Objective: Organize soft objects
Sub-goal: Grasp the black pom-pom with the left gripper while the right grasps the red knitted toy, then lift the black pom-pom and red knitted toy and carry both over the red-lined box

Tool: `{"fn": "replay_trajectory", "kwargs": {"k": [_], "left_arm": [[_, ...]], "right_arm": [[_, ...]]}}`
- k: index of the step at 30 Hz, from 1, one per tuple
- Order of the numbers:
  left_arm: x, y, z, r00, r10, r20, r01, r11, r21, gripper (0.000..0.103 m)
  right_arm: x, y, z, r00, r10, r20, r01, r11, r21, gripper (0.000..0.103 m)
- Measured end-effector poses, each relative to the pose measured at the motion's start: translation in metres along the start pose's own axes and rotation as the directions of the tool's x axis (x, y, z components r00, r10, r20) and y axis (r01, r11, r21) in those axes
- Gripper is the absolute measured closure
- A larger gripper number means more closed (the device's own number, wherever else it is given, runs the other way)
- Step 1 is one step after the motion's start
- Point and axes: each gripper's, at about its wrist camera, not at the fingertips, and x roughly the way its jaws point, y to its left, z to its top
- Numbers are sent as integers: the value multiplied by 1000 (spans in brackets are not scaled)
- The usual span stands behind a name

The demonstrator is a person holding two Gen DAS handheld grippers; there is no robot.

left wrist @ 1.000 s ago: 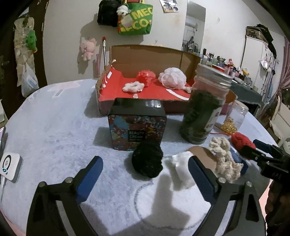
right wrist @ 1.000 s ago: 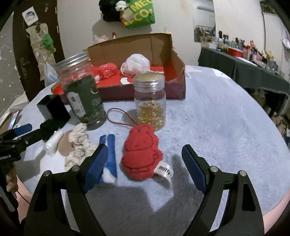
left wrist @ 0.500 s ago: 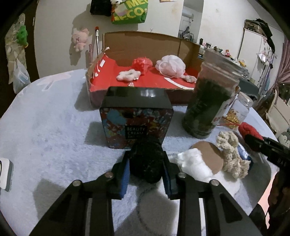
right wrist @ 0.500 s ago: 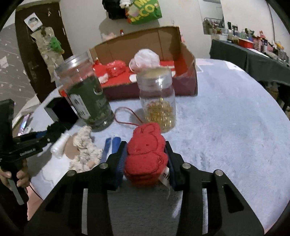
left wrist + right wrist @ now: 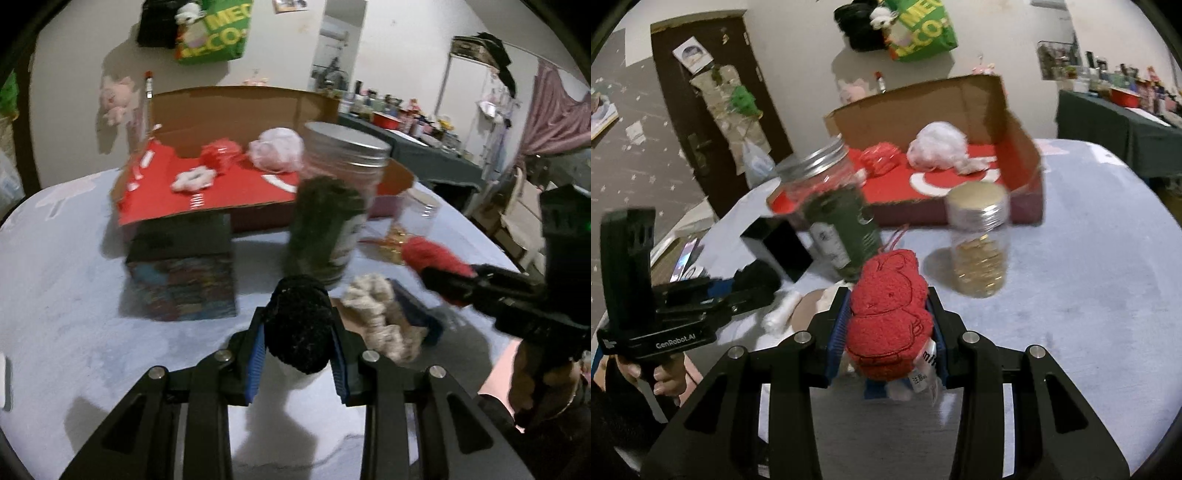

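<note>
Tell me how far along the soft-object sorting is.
Done: a white scrunchie, red mesh ball and white bath pouf lie in the red-lined cardboard box. In hand: left hand-held gripper clamps a black pompom, right hand-held gripper a red plush toy. Left: beige knitted scrunchie on the table.

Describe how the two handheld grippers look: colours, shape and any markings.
Both are matte black plastic. The left gripper and right gripper have angular arms with triangular cut-outs, silver round bolts and blue ribbed pads on the jaws. From the right wrist view, the left unit's body reads "GenRobot.AI" in white. No cables are visible.
</note>
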Motion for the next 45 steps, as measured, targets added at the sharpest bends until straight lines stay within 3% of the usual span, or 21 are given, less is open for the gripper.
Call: {"fn": "replay_trajectory", "kwargs": {"k": [9, 21, 33, 45], "left_arm": [[15, -11, 2, 998, -55, -29, 56, 998, 25, 70], [19, -13, 5, 998, -59, -34, 60, 998, 25, 70], [12, -5, 2, 999, -51, -19, 51, 999, 10, 70], [-11, 34, -4, 1000, 3, -2, -3, 999, -47, 70]], "right_arm": [[16, 1, -2, 998, 47, -35, -46, 999, 16, 66], [21, 2, -1, 996, 69, -55, -69, 998, 13, 66], [18, -3, -1, 996, 65, -53, -64, 998, 23, 66], [6, -31, 0, 996, 81, -49, -77, 994, 80, 66]]}}
